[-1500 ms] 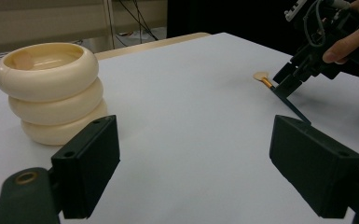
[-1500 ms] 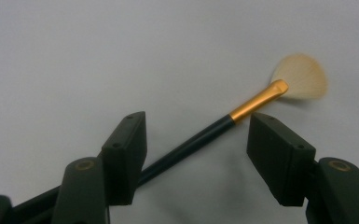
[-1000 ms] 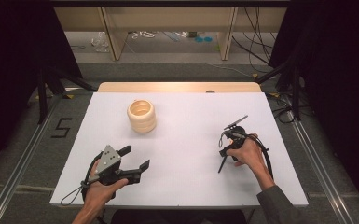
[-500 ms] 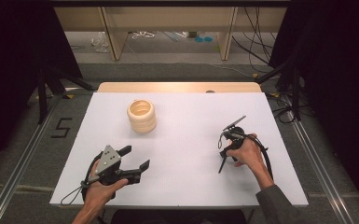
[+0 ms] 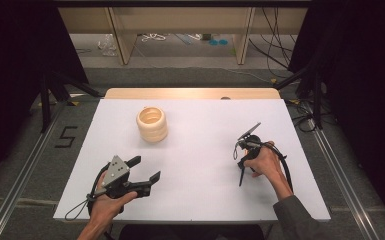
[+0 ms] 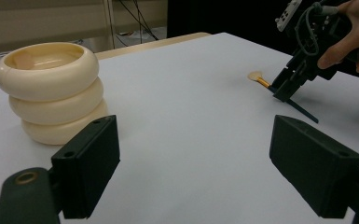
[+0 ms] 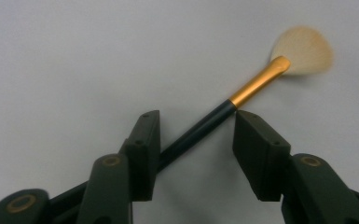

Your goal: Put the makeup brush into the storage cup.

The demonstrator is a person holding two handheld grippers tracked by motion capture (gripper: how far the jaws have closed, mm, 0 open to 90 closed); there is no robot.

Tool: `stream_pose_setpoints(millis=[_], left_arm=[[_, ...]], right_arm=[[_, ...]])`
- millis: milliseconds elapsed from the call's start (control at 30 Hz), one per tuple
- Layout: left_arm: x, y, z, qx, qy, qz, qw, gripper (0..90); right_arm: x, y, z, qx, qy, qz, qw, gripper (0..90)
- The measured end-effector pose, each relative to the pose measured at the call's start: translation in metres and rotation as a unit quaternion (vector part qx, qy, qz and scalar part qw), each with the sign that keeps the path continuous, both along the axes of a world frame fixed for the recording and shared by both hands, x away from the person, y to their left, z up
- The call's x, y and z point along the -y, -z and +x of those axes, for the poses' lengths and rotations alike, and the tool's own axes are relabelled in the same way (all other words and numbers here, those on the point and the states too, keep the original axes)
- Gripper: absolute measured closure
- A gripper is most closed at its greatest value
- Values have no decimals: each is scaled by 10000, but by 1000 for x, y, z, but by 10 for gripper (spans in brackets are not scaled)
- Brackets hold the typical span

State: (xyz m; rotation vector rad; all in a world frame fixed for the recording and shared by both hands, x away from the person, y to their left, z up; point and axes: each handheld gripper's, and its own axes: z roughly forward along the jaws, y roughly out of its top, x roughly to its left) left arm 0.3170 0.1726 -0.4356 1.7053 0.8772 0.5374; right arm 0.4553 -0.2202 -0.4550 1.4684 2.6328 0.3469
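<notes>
Closing the jaws of the right hand-held gripper (image 7: 196, 135) around a slim make-up brush with a dark handle, a gold ferrule and a pale fan of bristles (image 7: 233, 102): narrowing the gap just now, with the handle already lying between the pads. Not yet pinching, judging from the right gripper view: brushing the handle with one pad at most, leaving clear space beside the other. Reading this as the start of a pick-up, with the squeeze not yet finished and the lift not yet begun.

Keeping the brush flat on the white table (image 5: 205, 200), at its right half, under the downward-pointing right hand-held gripper (image 5: 242, 152), with the handle's tail poking out toward the near edge. Seeing the same grasp from the left gripper view, with the bristles (image 6: 255, 75) resting on the table just beyond the right hand-held gripper (image 6: 289, 86).

Holding the left hand-held gripper (image 5: 145, 170) wide open and empty at the near left of the table, aiming its jaws (image 6: 193, 158) across the bare surface. Leaving the cream-coloured holder shaped as three stacked rings (image 5: 152, 124) upright at the far left, well apart from both tools, hollow and open at the top (image 6: 51, 88).

Finding no brand or label on the brush, the holder or the tools; reading a single dark figure "5" (image 5: 66, 136) marked on the floor beside the table's left edge.
</notes>
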Motion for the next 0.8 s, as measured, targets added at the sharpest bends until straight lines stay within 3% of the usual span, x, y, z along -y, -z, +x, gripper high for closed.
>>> stream_pose_setpoints(millis=[67, 167, 233, 400, 800], left_arm=[[0, 0, 0, 2, 8, 7, 10000, 159], [0, 0, 0, 1, 11, 10, 10000, 159], [0, 0, 0, 0, 9, 8, 10000, 159], [0, 0, 0, 1, 4, 2, 10000, 160], [0, 0, 0, 2, 14, 19, 10000, 160]], right_arm=[[0, -1, 2, -46, 6, -51, 10000, 562], [1, 1, 4, 73, -18, -36, 10000, 595], [2, -1, 5, -60, -76, -78, 9999, 612], [4, 0, 8, -42, -58, -13, 10000, 668], [6, -2, 14, -147, -195, -142, 9996, 748]])
